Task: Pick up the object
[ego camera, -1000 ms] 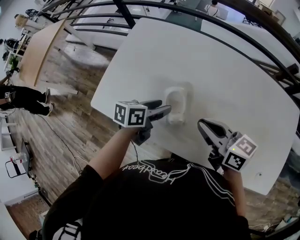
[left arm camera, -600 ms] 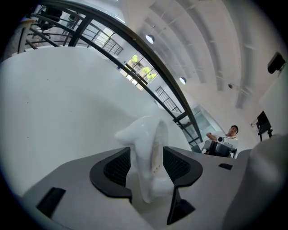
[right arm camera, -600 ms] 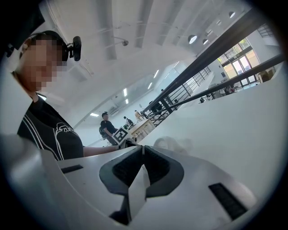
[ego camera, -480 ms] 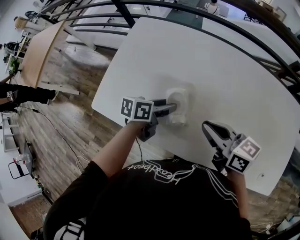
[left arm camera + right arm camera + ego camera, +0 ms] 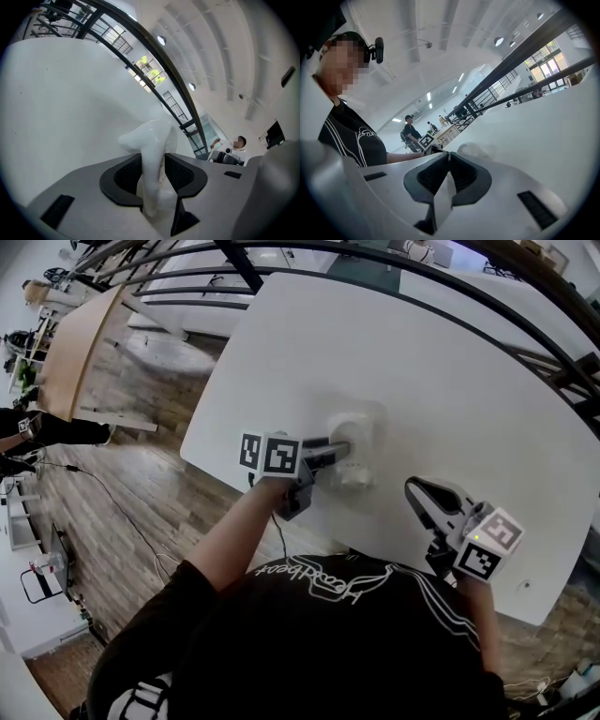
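Note:
A glossy white object (image 5: 361, 439) lies on the white table (image 5: 450, 371), near its front edge. My left gripper (image 5: 345, 450) reaches it from the left. In the left gripper view a thin upright part of the white object (image 5: 152, 154) fills the gap between the two black pads (image 5: 129, 174), and the jaws are closing on it. My right gripper (image 5: 414, 487) hovers over the table to the right of the object, apart from it, shut with nothing in it. Its view shows the white object (image 5: 474, 150) ahead, with the left gripper's marker cube (image 5: 425, 140) behind.
The table's front edge (image 5: 281, 498) runs just below the left gripper, with wooden floor (image 5: 122, 502) beyond it. Dark railings (image 5: 394, 263) curve round the far side. People stand far off at the left (image 5: 37, 432).
My left gripper has moved right, from beside the white object to having its jaws round it. The right gripper has hardly moved.

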Available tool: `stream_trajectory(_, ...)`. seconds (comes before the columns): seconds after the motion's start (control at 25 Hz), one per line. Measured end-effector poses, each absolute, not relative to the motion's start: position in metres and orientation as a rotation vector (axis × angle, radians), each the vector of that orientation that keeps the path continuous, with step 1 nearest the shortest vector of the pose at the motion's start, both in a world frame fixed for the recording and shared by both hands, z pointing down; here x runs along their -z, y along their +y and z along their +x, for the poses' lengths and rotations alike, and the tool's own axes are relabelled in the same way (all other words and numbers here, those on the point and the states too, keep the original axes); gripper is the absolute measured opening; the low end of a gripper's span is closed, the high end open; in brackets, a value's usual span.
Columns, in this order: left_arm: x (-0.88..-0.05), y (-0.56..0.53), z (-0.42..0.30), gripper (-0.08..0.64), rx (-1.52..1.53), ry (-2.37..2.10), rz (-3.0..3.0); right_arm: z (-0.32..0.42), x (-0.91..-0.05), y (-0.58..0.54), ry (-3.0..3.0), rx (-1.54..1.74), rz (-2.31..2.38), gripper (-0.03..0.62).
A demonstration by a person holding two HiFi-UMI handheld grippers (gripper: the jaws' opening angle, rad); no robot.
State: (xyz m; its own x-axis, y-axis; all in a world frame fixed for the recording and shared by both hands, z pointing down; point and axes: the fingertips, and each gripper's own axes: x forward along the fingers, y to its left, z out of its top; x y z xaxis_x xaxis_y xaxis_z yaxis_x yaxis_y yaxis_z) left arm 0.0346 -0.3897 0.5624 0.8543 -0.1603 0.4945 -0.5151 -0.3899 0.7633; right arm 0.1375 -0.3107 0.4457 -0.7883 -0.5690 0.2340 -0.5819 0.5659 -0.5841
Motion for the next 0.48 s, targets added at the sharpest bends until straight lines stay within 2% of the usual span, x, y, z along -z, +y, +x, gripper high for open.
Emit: stream_trajectory(0.48,-0.5597,-0.3855,0.037,0.138,-0.388,-0.48,1.967,0.1363,-0.4497,-0.3105,-2.753,-1.047,1.016,0.018)
